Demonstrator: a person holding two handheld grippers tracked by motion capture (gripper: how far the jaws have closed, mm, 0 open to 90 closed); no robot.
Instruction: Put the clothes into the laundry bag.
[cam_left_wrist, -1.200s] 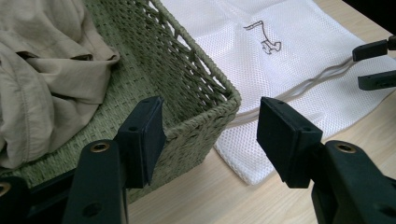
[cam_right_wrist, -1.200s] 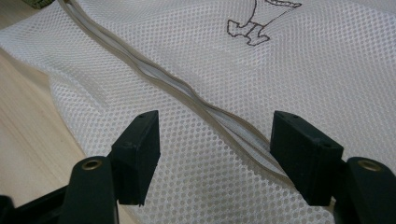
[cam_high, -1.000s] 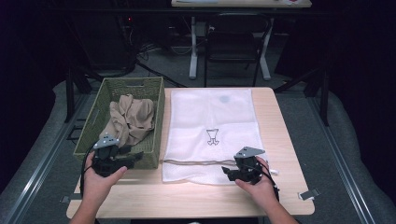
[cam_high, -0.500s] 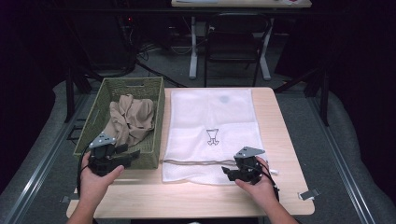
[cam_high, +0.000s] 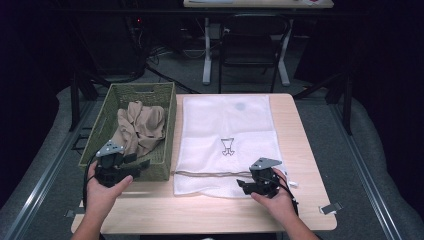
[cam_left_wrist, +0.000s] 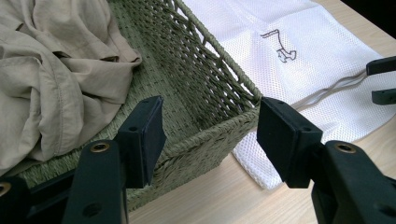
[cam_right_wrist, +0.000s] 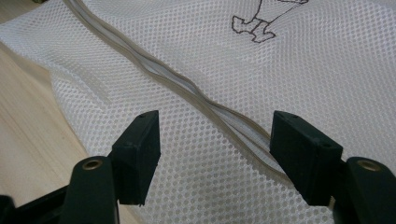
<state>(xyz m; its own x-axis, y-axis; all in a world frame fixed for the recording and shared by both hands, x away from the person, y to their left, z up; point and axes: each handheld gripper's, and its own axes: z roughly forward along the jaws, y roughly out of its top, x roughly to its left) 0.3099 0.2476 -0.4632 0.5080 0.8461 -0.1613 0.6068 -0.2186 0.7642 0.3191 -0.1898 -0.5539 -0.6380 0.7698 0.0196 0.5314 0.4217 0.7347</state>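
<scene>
Left tool (cam_high: 131, 166) sits at the near corner of the wicker basket (cam_high: 165, 150) — jaws apart, nothing between them. I see the beige garment (cam_high: 140, 127) bunched inside the basket. Right tool (cam_high: 244, 185) hovers over the near end of the white mesh laundry bag (cam_high: 227, 125) on the counter (cam_high: 300, 150), jaws wide, straddling its drawstring (cam_right_wrist: 187, 88) — no grip.

The table (cam_high: 300, 150) is lit evenly from above while the surrounding room is left dark. The high view is rendered soft and slightly grainy. In both gripper views the mesh bag (cam_right_wrist: 280, 70) is shown sharp, with soft shadows and no glare.
</scene>
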